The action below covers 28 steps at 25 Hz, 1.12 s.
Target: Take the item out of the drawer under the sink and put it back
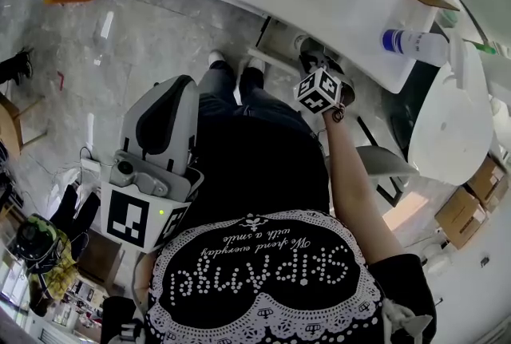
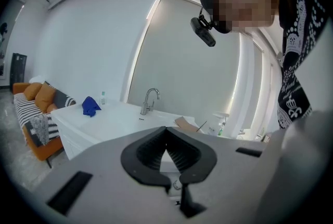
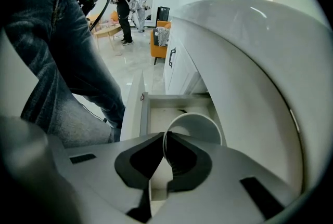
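**Right gripper and the task's item.** The right gripper (image 3: 165, 137) points steeply down beside the white counter (image 2: 104, 121). Its jaws are pressed onto the thin wall of a white cup (image 3: 200, 127), one pad inside the rim and one outside. The cup hangs mouth toward the camera, over the open drawer (image 3: 171, 113) under the counter. The right gripper view does not show whether its base touches the drawer floor. The drawer is pulled out toward the person's legs in blue jeans (image 3: 57, 62), and a small dark mark lies at its back.

**Left gripper.** The left gripper (image 2: 166, 129) is held away from the drawer at the person's left side, pointing roughly level across the room. Its jaws are pressed together at the tips with nothing between them.

**Surroundings.** In the left gripper view the counter carries a faucet (image 2: 149, 101), a blue cloth (image 2: 90, 106) and a piece of cardboard (image 2: 186, 123). An orange sofa (image 2: 36, 108) with striped cushions stands beyond the counter's end. The head view shows the right gripper's marker cube (image 1: 319, 91) at the counter's edge. A bottle with a blue label (image 1: 411, 43) lies on the counter, well apart from the drawer.
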{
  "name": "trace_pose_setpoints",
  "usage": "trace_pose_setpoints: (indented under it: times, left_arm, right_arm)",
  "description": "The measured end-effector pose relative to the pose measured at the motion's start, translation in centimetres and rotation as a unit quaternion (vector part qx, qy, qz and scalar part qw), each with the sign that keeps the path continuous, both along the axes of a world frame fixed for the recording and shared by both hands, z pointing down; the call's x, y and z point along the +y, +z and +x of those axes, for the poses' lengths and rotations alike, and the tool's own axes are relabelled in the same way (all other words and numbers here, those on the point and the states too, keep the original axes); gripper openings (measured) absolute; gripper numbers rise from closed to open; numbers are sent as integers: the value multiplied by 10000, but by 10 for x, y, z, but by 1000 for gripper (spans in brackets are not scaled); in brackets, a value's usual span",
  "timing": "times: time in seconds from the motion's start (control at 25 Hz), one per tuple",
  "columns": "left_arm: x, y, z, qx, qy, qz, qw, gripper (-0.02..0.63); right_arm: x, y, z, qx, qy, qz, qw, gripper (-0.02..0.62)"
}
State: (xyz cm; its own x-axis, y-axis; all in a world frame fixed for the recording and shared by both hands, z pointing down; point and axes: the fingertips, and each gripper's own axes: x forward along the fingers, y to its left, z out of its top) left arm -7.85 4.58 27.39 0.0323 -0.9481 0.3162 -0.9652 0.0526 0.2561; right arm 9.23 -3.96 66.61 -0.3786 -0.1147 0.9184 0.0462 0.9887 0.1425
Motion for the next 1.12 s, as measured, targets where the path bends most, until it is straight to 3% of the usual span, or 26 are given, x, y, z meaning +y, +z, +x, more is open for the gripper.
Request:
trace_pose_setpoints:
  times: [0.4, 0.8, 1.12]
  left_arm:
    - [8, 10, -1, -20, -31, -308, 9995, 5]
    - [20, 13, -3, -31, -81, -450, 9989, 5]
    - [26, 12, -3, -27, -133, -431, 9990, 5]
  right_arm:
    - [-2, 22, -7, 83, -43, -105, 9999, 26]
    - [-13, 32, -7, 92, 397, -238, 9989, 26]
    - [-11, 36, -4, 203, 202, -207, 9994, 26]
